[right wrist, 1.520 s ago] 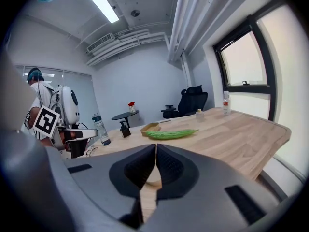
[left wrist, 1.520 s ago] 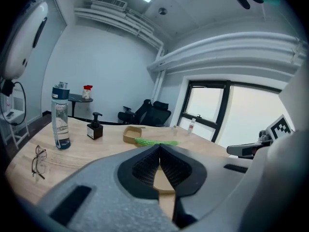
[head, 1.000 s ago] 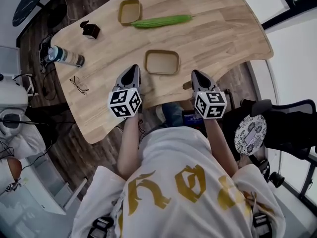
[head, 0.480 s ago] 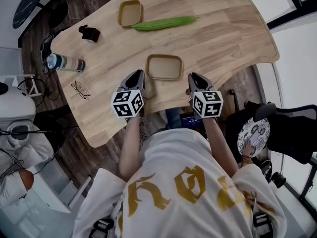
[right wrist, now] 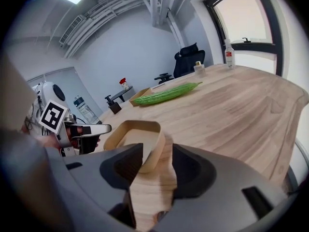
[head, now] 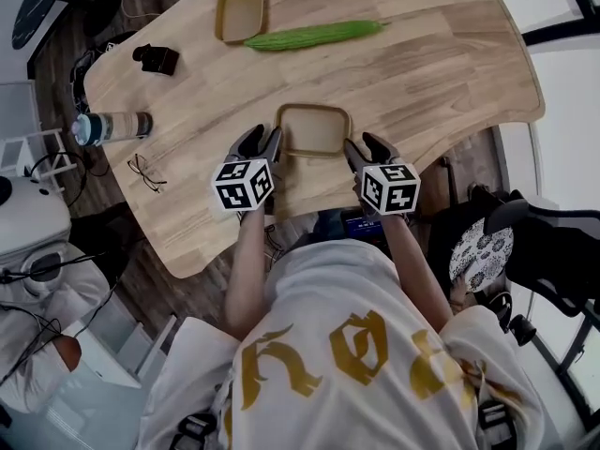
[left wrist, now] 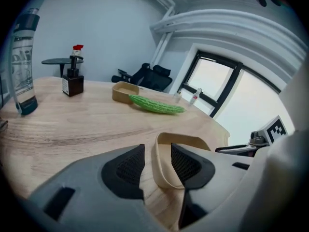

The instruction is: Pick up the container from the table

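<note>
A shallow tan container [head: 312, 129] lies near the front edge of the wooden table [head: 441, 54]. My left gripper [head: 262, 144] is at its left end and my right gripper [head: 367, 148] at its right end. In the left gripper view the jaws of my left gripper [left wrist: 157, 161] are opening, with the container's [left wrist: 182, 140] left rim in the gap between them. The right gripper view has my right gripper [right wrist: 157, 164] opening too, the container's [right wrist: 130, 132] right wall standing between its pads. Neither pair of pads presses on the rim.
A second tan container [head: 240, 13] and a long green gourd [head: 314, 35] lie at the far side. A water bottle [head: 111, 126], glasses [head: 145, 170] and a small black dispenser [head: 155, 58] sit on the left. An office chair [head: 544, 242] stands to the right.
Both grippers have dropped forward from the table's near edge to the container's two ends. Their jaws, shut before, now stand apart around its rims.
</note>
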